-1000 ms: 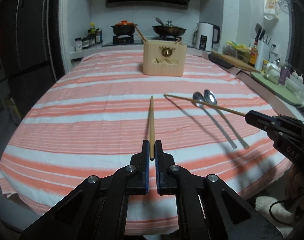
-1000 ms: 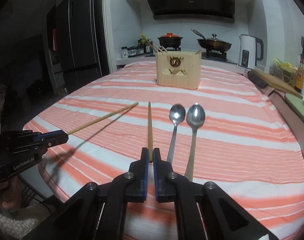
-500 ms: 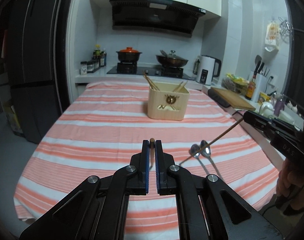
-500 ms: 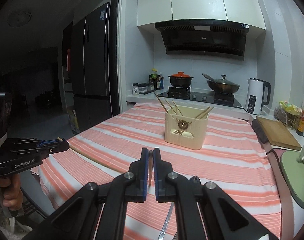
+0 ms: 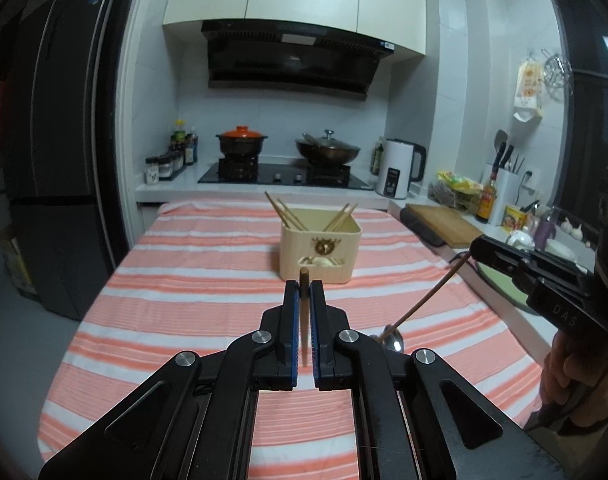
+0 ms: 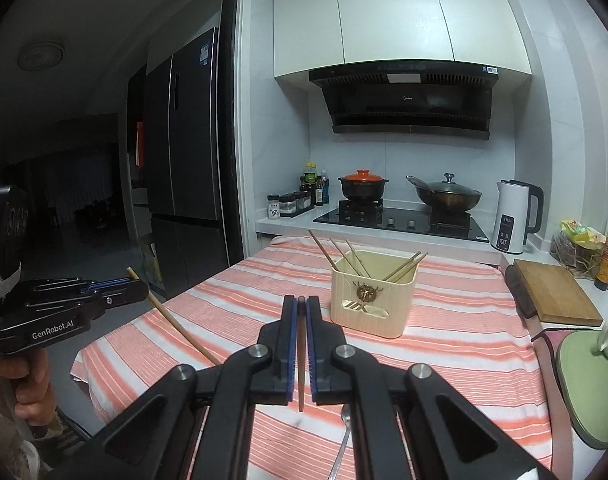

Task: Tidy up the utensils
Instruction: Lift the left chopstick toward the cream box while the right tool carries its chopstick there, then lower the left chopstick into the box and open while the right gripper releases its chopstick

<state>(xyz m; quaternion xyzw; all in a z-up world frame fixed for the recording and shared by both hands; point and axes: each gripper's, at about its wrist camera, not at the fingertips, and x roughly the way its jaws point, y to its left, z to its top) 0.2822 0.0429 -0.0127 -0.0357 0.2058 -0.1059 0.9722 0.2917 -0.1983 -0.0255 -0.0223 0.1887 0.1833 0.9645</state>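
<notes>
My left gripper (image 5: 303, 286) is shut on a wooden chopstick (image 5: 303, 276), held above the striped table; its top end pokes up between the pads. My right gripper (image 6: 301, 302) is shut on a second chopstick (image 6: 301, 352) that hangs down. Each view shows the other gripper: the right gripper (image 5: 478, 248) with its chopstick (image 5: 428, 300) slanting down, and the left gripper (image 6: 137, 286) with its chopstick (image 6: 179, 326). Ahead stands a cream utensil holder (image 5: 320, 248) (image 6: 372, 304) with several chopsticks in it. Two metal spoons (image 5: 392, 342) lie on the cloth, partly hidden; one spoon handle (image 6: 344, 440) shows.
The table wears an orange-and-white striped cloth (image 5: 191, 272). Behind it is a hob with an orange-lidded pot (image 5: 241, 142) and a wok (image 5: 328, 152), plus a white kettle (image 5: 398, 170). A wooden cutting board (image 6: 552, 294) and green mat (image 6: 584, 380) lie right; a dark fridge (image 6: 183, 168) stands left.
Both grippers have risen well above the table, each carrying its chopstick. The chopsticks went from pointing forward over the cloth to hanging steeply. The spoons stayed on the table.
</notes>
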